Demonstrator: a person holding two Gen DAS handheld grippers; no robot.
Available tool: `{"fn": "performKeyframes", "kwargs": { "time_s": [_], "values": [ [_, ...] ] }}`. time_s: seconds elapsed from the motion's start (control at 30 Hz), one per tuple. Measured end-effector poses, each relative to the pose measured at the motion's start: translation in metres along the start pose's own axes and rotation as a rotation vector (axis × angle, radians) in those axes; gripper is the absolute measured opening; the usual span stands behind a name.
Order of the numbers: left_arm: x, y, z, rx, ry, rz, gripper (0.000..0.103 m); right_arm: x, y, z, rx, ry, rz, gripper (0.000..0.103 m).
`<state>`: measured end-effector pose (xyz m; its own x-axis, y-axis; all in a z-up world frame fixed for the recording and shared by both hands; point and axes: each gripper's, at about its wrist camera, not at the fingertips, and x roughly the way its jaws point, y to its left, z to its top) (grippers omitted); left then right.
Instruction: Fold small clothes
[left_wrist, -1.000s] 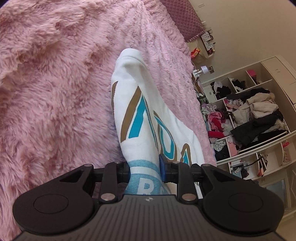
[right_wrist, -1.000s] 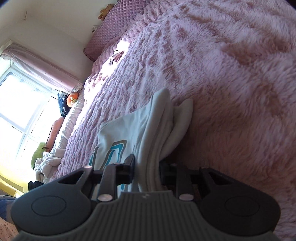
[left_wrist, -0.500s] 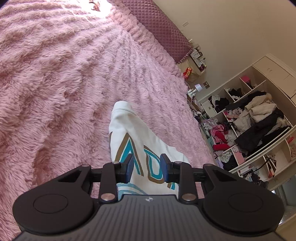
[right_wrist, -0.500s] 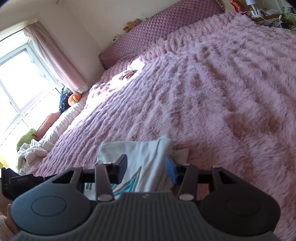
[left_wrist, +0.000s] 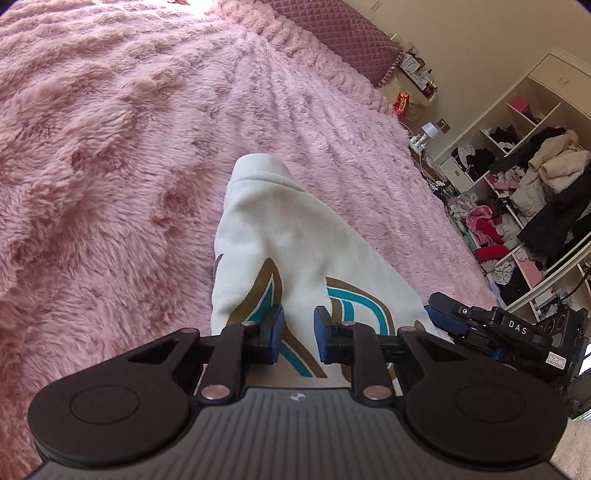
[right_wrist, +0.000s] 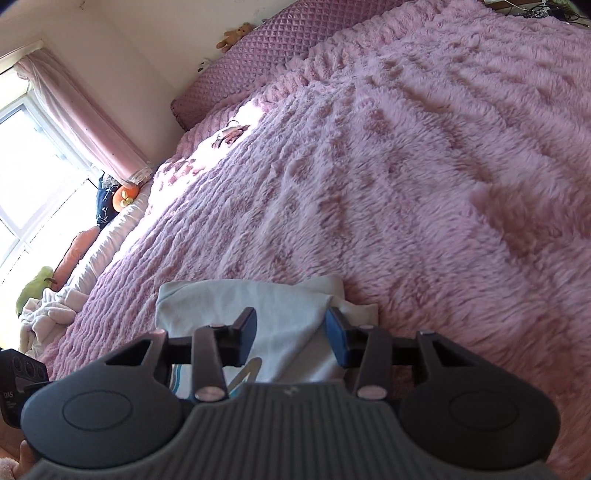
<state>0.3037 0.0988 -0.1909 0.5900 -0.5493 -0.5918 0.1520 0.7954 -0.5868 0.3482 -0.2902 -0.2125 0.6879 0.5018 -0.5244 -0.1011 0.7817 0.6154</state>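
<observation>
Across the whole scene we see the bed (left_wrist: 110, 155), covered in a shaggy pink blanket (right_wrist: 424, 184), with a quilted purple headboard cushion (right_wrist: 266, 62) along its far edge. Beside the bed, in the left wrist view, open shelves (left_wrist: 524, 206) are stuffed with heaped clothes. On the blanket lies our white garment (left_wrist: 291, 236), folded into a narrow shape, its teal and brown lettering facing up and one rounded end pointing away from us toward the headboard. From the right wrist view the same garment (right_wrist: 280, 314) looks pale grey in shade, with a smaller flap sticking out along its right edge. Our left tongs (left_wrist: 297, 336) hover just above the printed part, fingers parted, nothing between them. Our right tongs (right_wrist: 291, 334) are spread wider over the near edge of the cloth, also released. The right tongs also show at the garment's right side in the left view.
</observation>
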Motion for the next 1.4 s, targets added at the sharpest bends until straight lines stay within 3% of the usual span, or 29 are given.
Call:
{"fn": "performKeyframes", "kwargs": {
  "time_s": [0.1,0.27,0.47,0.57,0.77,0.9,1.0,1.07,1.13,1.2,1.27,1.4],
  "values": [
    [-0.012,-0.001,0.000,-0.024,-0.015,-0.009,0.020,-0.002,0.000,0.003,0.002,0.005,-0.011,0.038],
    [-0.063,-0.038,-0.013,0.068,-0.071,0.008,0.028,-0.050,0.035,0.000,-0.063,-0.022,0.055,0.041],
    [-0.106,-0.076,-0.066,0.106,-0.058,0.056,0.032,-0.110,0.078,-0.052,-0.207,-0.003,0.101,0.043],
    [-0.109,-0.081,-0.084,0.081,-0.031,0.068,0.032,-0.120,0.087,-0.078,-0.244,0.014,0.080,0.043],
    [-0.095,-0.066,-0.106,0.058,0.000,0.096,0.035,-0.114,0.079,-0.111,-0.267,0.073,-0.068,0.043],
    [-0.088,-0.065,-0.105,0.040,0.019,0.114,0.035,-0.109,0.068,-0.120,-0.233,0.103,-0.088,0.042],
    [-0.105,-0.088,-0.100,0.090,-0.002,0.187,0.038,-0.122,0.088,-0.114,-0.234,0.085,-0.148,0.043],
    [-0.118,-0.106,-0.100,0.118,-0.003,0.292,0.060,-0.135,0.114,-0.110,-0.301,0.053,-0.266,0.048],
    [-0.131,-0.122,-0.103,0.137,0.000,0.399,0.064,-0.148,0.137,-0.108,-0.354,0.035,-0.356,0.055],
    [-0.144,-0.135,-0.107,0.158,0.002,0.448,0.066,-0.161,0.156,-0.109,-0.351,0.041,-0.387,0.067],
    [-0.158,-0.146,-0.114,0.162,-0.007,0.485,0.072,-0.173,0.172,-0.113,-0.354,0.039,-0.384,0.069],
    [-0.181,-0.165,-0.128,0.167,-0.028,0.565,0.084,-0.195,0.205,-0.131,-0.436,0.014,-0.429,0.081]
  ]
}}
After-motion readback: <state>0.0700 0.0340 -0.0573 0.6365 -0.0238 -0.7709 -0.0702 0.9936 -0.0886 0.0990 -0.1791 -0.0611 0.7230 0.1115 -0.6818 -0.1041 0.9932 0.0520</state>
